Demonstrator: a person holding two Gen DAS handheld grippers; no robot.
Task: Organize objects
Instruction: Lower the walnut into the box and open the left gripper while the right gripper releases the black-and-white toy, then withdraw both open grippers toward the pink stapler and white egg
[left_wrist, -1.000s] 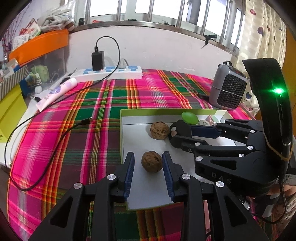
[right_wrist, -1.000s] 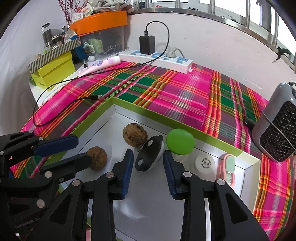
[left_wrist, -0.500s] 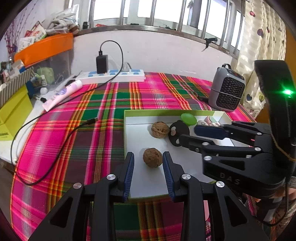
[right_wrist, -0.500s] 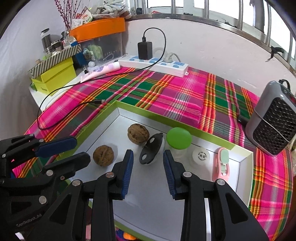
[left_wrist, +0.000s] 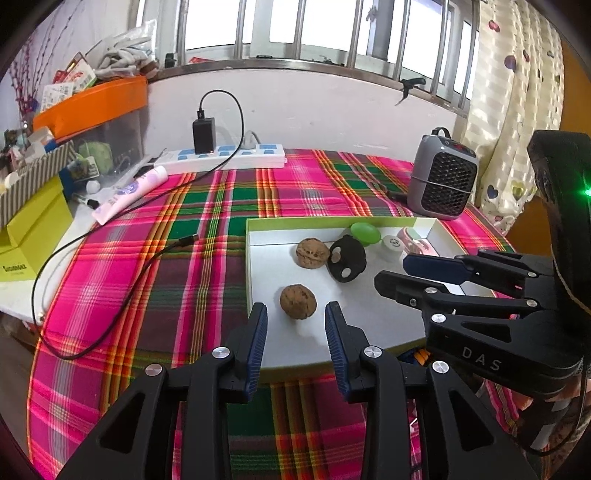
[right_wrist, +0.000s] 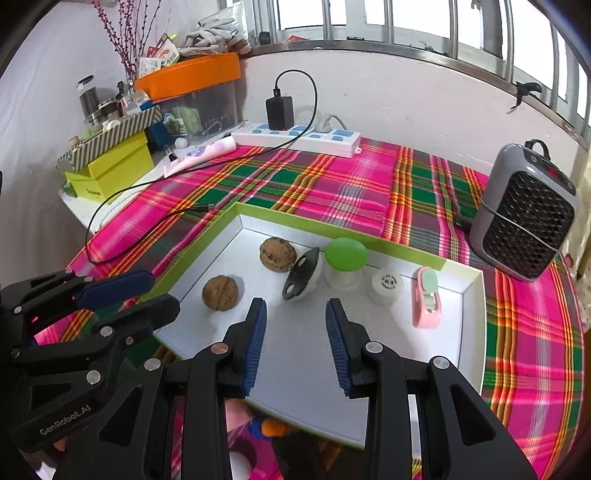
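Note:
A white tray with a green rim (left_wrist: 332, 220) (right_wrist: 280, 218) lies on the plaid cloth. In it are two walnuts, the near one (left_wrist: 297, 301) (right_wrist: 220, 292) and the far one (left_wrist: 312, 253) (right_wrist: 277, 254). Beside them sit a black-and-white round piece (left_wrist: 347, 258) (right_wrist: 303, 278), a green-capped clear jar (right_wrist: 345, 260), a small white pot (right_wrist: 384, 286) and a pink clip-like item (right_wrist: 426, 301). My left gripper (left_wrist: 295, 321) (right_wrist: 164, 290) is open, with the near walnut just beyond its tips. My right gripper (right_wrist: 295, 306) (left_wrist: 390, 271) is open and empty above the tray floor.
A grey heater (right_wrist: 524, 218) stands right of the tray. A power strip (left_wrist: 221, 157) with a black charger and its trailing cable (left_wrist: 110, 295) lie at the back and left. A pink tube (left_wrist: 129, 194), yellow boxes (right_wrist: 110, 166) and an orange-lidded bin (right_wrist: 188, 74) crowd the left.
Both grippers have drawn back and up from the tray. The near walnut, earlier between the left pads, now lies ahead of them; the black-and-white piece likewise lies ahead of the right pads.

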